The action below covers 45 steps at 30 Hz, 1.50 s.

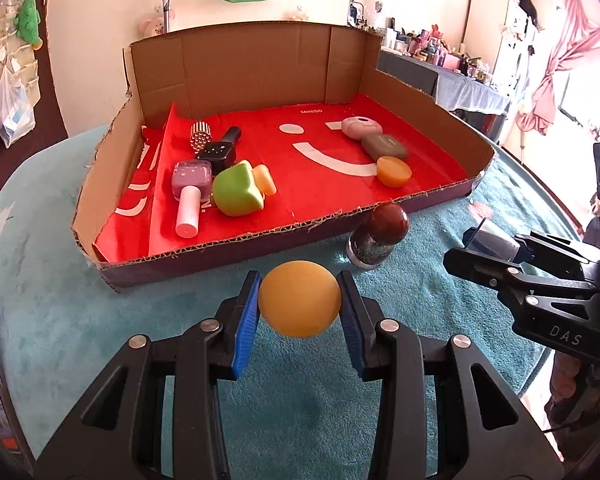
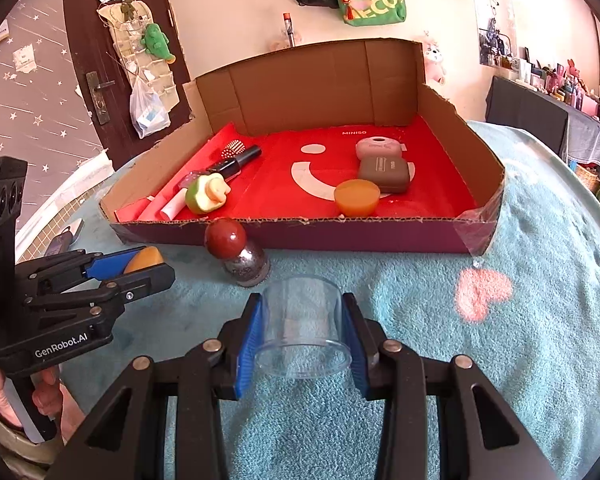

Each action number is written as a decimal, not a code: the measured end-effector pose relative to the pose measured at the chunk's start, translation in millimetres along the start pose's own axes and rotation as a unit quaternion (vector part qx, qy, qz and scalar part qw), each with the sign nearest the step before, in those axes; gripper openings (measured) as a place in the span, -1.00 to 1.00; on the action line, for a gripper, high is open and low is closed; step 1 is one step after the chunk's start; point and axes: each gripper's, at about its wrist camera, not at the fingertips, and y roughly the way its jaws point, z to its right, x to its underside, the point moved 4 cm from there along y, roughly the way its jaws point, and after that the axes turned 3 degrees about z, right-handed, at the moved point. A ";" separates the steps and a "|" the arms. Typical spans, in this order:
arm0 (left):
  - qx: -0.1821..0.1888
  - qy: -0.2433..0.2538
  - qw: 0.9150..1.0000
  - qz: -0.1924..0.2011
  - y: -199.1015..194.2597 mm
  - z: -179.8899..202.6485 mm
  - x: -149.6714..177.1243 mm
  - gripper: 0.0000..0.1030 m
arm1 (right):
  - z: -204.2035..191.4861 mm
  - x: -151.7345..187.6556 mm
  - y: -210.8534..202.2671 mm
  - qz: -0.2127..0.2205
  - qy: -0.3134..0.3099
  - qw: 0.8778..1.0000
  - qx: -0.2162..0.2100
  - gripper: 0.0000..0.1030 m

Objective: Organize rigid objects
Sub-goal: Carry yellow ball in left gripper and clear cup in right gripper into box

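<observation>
Both loads are picked up, so it's the carry-to-box step. Left tongs (image 1: 299, 300) are clamped on a yellow dome (image 1: 299, 298), right tongs (image 2: 302, 320) on a clear cup (image 2: 302, 326), both over the desk (image 2: 520, 360) in front of the cardboard box (image 2: 284, 236). Next they probably lift over the front wall, dodging the red-capped bottle (image 2: 240, 254).

- We see bright daylight flooding in from the window (image 1: 588, 92) at the right, washing out the pink curtain (image 1: 560, 76) beside it.
- Fisheye bending curves the cardboard box (image 2: 300, 80) walls, and dark corners frame both views.
- Soft shadows fall on the teal towel (image 2: 520, 360) below the box.
- Focus stays sharp throughout.
</observation>
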 end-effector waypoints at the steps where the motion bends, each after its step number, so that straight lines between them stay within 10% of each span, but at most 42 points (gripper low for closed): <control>1: 0.001 0.000 1.000 0.003 -2.9 -0.1 -2.6 -0.31 | -1.1 -1.8 -3.1 0.003 0.000 1.000 -0.003 -0.20; 45: 0.020 0.014 1.000 0.012 -2.5 -10.0 -56.2 -0.31 | -4.3 -59.2 -24.3 0.029 -0.016 0.999 -0.036 -0.20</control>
